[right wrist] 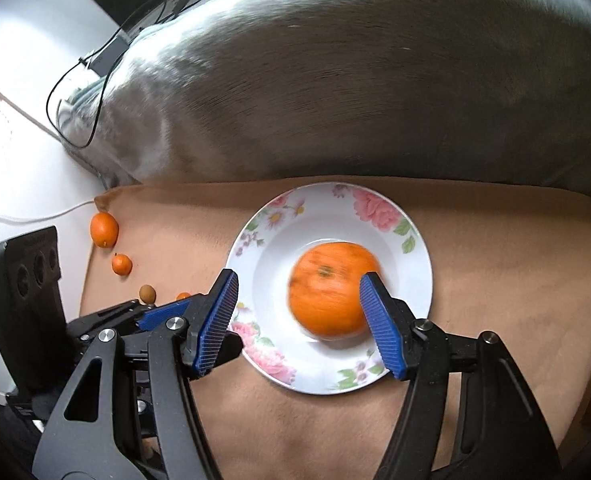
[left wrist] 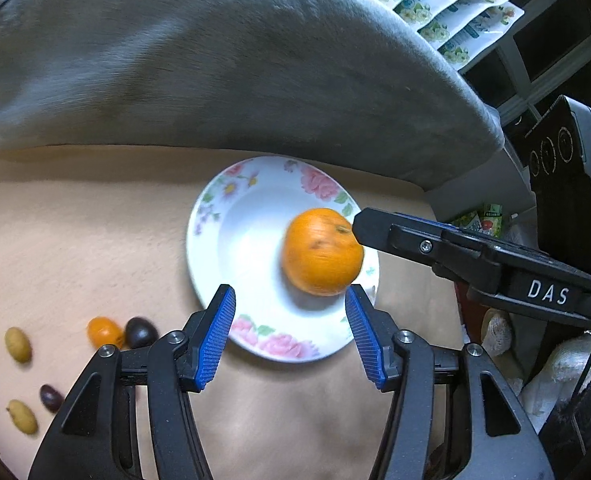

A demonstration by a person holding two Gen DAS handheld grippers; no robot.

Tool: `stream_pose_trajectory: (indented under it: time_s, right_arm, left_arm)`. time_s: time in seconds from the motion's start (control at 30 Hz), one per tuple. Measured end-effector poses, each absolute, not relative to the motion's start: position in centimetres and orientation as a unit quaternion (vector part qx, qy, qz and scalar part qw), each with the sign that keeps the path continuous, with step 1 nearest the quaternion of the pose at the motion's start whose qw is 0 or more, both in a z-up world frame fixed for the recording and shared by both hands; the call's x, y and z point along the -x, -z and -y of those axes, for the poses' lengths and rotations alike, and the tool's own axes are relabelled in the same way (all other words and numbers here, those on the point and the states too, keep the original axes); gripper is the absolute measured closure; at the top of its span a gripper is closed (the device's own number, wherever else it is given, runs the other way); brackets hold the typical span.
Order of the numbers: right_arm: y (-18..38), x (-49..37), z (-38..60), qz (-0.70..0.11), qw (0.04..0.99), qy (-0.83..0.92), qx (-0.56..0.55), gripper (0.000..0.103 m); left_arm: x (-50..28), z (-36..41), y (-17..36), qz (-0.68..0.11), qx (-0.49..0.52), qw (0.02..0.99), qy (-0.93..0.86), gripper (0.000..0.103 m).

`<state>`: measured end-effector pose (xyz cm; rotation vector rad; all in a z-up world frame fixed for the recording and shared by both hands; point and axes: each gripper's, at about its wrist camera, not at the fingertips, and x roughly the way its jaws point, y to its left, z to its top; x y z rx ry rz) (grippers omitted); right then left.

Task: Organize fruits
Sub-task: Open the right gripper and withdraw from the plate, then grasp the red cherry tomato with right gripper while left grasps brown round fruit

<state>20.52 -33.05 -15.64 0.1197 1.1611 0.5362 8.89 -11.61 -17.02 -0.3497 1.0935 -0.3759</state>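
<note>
Orange fruit (right wrist: pixel 333 288) lies on the flowered plate (right wrist: pixel 415 276), just ahead of my right jaws (right wrist: pixel 299 320), which stand open and empty. My left jaws (left wrist: pixel 291 334) gape empty too; small fruits (left wrist: pixel 103 332) lie to their left.

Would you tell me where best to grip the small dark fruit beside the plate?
Probably across the narrow middle of the dark fruit, coming from above: it is oval and lies flat on the cloth, with an orange fruit touching one side.
</note>
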Motion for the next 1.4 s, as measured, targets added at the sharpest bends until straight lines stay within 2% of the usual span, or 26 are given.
stream_pose_trajectory:
  time_s: [0.1, 0.37, 0.8, 1.1, 1.2, 1.4]
  right_arm:
    - [14.9, -19.7, 32.1, -0.534, 0.807, -0.248, -0.044, 0.031]
    - [13.2, -18.8, 29.4, -0.511, 0.822, -0.25, -0.028, 0.025]
    - [13.8, -16.0, 22.7, -0.505, 0.813, -0.286, 0.04, 0.024]
    - [16.3, -12.8, 20.2, -0.535, 0.779, -0.316, 0.08, 0.025]
    - [17.3, -12.3, 19.9, -0.55, 0.771, -0.314, 0.069, 0.026]
    - [19.5, -12.5, 19.6, -0.588, 0.751, -0.299, 0.02, 0.038]
  left_arm:
    - [-7.9, 10.0, 16.7, -0.51, 0.164, 0.828, 0.168, 0.046]
    - [-5.5, 5.9, 15.8, -0.513, 0.14, 0.838, 0.122, 0.046]
    - [-0.8, -1.7, 16.3, -0.509, 0.146, 0.846, 0.058, 0.046]
    - [2.1, -4.4, 18.5, -0.522, 0.156, 0.838, 0.033, 0.046]
    - [2.6, -5.0, 19.2, -0.526, 0.161, 0.835, 0.028, 0.046]
    - [2.6, -5.3, 20.9, -0.534, 0.159, 0.829, 0.034, 0.049]
